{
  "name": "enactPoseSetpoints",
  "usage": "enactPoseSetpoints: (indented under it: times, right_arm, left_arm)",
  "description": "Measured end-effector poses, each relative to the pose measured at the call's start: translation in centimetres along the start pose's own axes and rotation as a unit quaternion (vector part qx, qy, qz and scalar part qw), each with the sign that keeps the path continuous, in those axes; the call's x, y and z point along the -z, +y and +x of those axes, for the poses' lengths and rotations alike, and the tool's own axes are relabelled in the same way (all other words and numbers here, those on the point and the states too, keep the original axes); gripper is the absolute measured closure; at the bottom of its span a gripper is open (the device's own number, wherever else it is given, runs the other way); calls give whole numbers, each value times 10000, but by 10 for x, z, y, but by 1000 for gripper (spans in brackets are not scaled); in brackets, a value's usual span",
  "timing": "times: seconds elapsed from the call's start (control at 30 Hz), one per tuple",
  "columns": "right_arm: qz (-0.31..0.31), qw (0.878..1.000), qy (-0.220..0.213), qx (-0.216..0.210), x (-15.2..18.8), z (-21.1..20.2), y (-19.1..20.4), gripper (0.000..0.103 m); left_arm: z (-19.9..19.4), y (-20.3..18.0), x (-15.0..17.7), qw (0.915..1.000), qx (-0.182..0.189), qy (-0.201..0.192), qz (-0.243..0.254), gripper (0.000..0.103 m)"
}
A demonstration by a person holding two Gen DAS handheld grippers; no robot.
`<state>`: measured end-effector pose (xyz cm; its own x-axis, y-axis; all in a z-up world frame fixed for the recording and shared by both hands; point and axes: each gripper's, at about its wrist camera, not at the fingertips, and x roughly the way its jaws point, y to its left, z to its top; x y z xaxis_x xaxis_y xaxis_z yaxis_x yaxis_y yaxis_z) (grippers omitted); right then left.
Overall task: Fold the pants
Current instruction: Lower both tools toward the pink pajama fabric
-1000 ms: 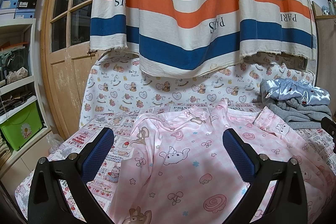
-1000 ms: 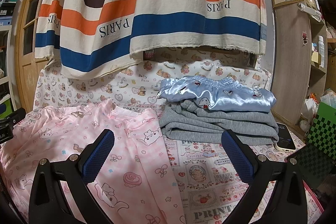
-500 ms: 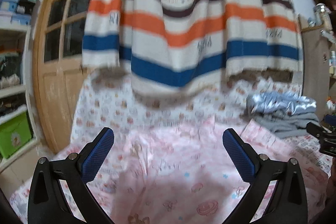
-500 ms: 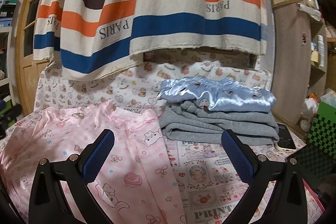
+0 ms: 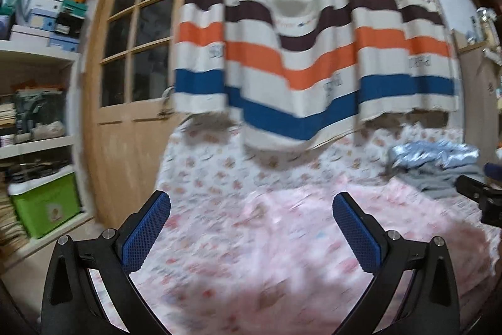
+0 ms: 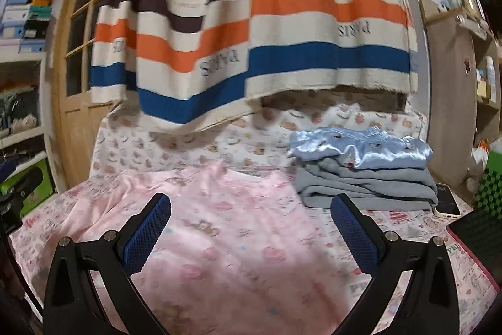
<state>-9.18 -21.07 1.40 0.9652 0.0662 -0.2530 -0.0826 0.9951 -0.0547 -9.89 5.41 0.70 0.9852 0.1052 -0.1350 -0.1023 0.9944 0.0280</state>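
The pink printed pants (image 6: 219,228) lie spread over the bed (image 6: 408,244), light and limp; both the left gripper (image 5: 251,228) and right gripper (image 6: 251,228) hover spread, empty, so the waistband corners toward the far edge look best to pinch.

Pink pants (image 6: 238,228): pale pink fabric with small cartoon prints, spread open and mostly flat on the bed, unfolded. Shallow wrinkles along the far edge. They lie directly ahead of and below the right tongs (image 6: 251,222), and likewise below the left tongs (image 5: 251,222); print detail blurred there.
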Motion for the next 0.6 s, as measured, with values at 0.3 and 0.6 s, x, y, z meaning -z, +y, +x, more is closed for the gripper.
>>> enactPoseSetpoints:
  times: [0.3,0.6]
  right_arm:
    - [-120,9901,683,-1223,39,-6,73,34]
    - [-86,9830,1064,-1496,41,13,95,55]
  left_arm:
    - [-14,39,28,9986,-385,325,-177,3]
    - [21,54,27,9956,67,882,-300,35]
